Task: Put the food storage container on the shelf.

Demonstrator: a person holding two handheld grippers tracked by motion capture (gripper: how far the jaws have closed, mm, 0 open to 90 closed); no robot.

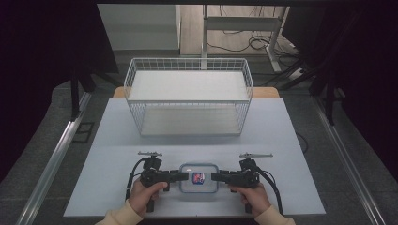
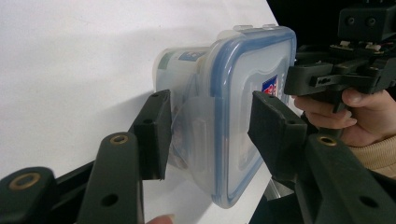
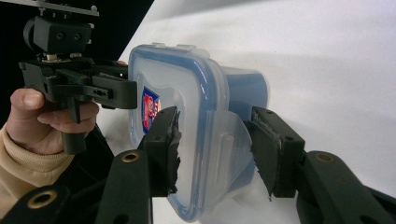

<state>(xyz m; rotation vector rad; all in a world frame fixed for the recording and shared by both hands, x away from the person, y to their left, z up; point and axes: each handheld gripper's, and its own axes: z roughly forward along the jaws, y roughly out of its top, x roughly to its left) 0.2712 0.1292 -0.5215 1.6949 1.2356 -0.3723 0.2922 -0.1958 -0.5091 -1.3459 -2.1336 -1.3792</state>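
On the near part of a white table [image 1: 117, 136], a person is holding a gripper in each hand on either side of a small plastic container [image 1: 198, 178].

Left: the left hand [image 1: 144, 196], in a cream sleeve [image 1: 118, 217], is gripping the handle of the left gripper [image 1: 184, 176], which is pointing rightward at the container's left side. In the left gripper view, its two black jaws are standing partly open, one on each side of the side latch flap [image 2: 198, 128] of the container [image 2: 224, 116]; the pads are sitting close to the flap, but whether they are pressing it cannot be told.

Centre: the container is resting on the table between the two grippers. It is clear, with a blue-rimmed lid [image 3: 173, 107] bearing a red and blue label [image 3: 150, 108].

Right: the right hand [image 1: 254, 197] is holding the right gripper [image 1: 215, 176], which is pointing leftward at the container's right side. In the right gripper view, its jaws are likewise partly open and are straddling the opposite latch flap [image 3: 224, 140], with narrow gaps showing beside the worn pads.

Background: a white wire basket [image 1: 187, 96] is standing at the far side of the table, well apart from the container.
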